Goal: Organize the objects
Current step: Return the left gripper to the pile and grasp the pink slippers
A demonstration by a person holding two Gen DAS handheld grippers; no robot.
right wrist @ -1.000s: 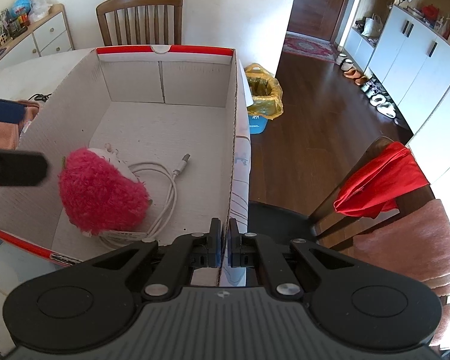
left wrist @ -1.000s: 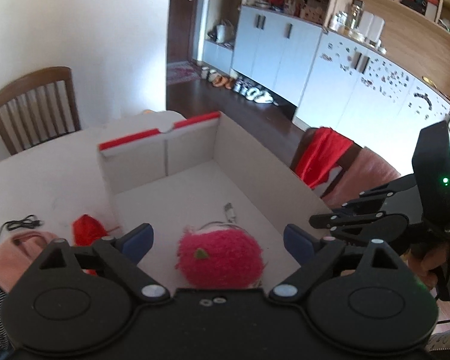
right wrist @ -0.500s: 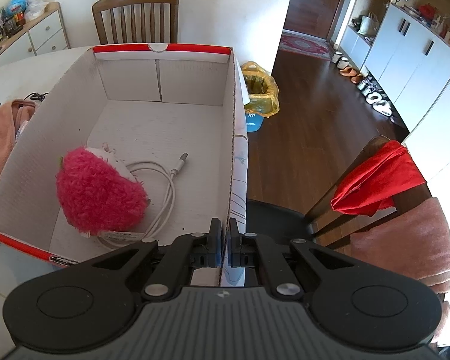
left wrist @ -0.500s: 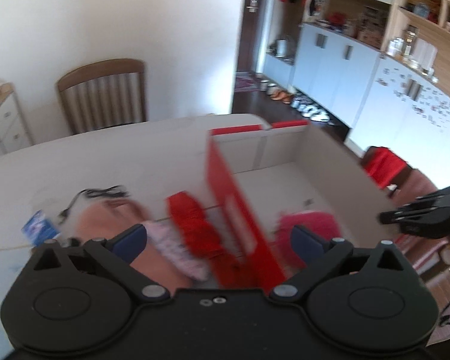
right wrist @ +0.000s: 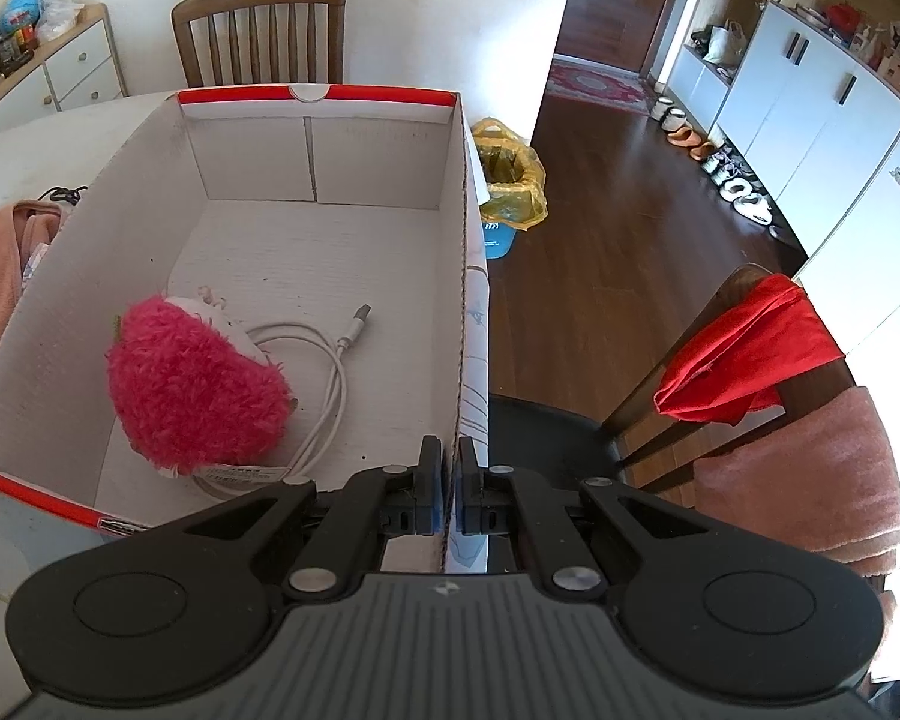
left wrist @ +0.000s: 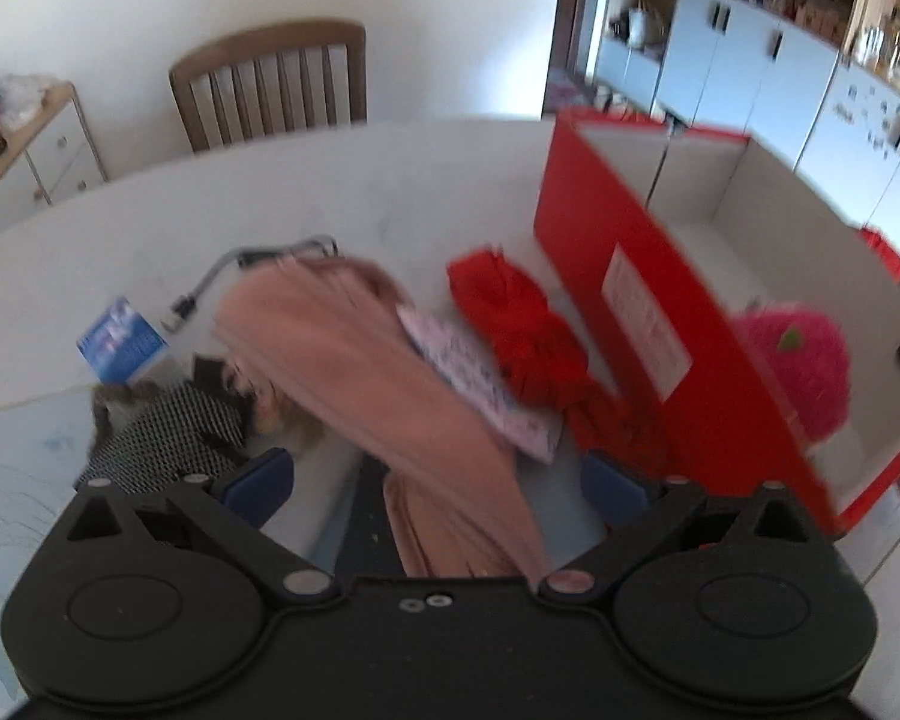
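Note:
A red cardboard box [right wrist: 459, 300] with a white inside stands on the table; it also shows in the left wrist view [left wrist: 648, 312]. In it lie a pink plush strawberry [right wrist: 195, 387] and a coiled white cable [right wrist: 330, 360]. My right gripper [right wrist: 448, 495] is shut on the box's right wall near its front corner. My left gripper [left wrist: 438, 480] is open and empty, above a pile left of the box: a pink cloth [left wrist: 360, 372], a red cloth [left wrist: 528, 336], a patterned pink item [left wrist: 480, 384] and a black-and-white checked item [left wrist: 162, 438].
A black cable [left wrist: 240, 264] and a blue card [left wrist: 120, 342] lie on the white table [left wrist: 390, 198]. A wooden chair [right wrist: 258, 30] stands behind it. Right of the box are a chair with a red cloth [right wrist: 750, 354], a yellow bin bag [right wrist: 510, 180] and dark floor.
My left gripper has swung left, from over the box and the plush strawberry to over the pile of cloths beside it. My right gripper has stayed shut on the box wall.

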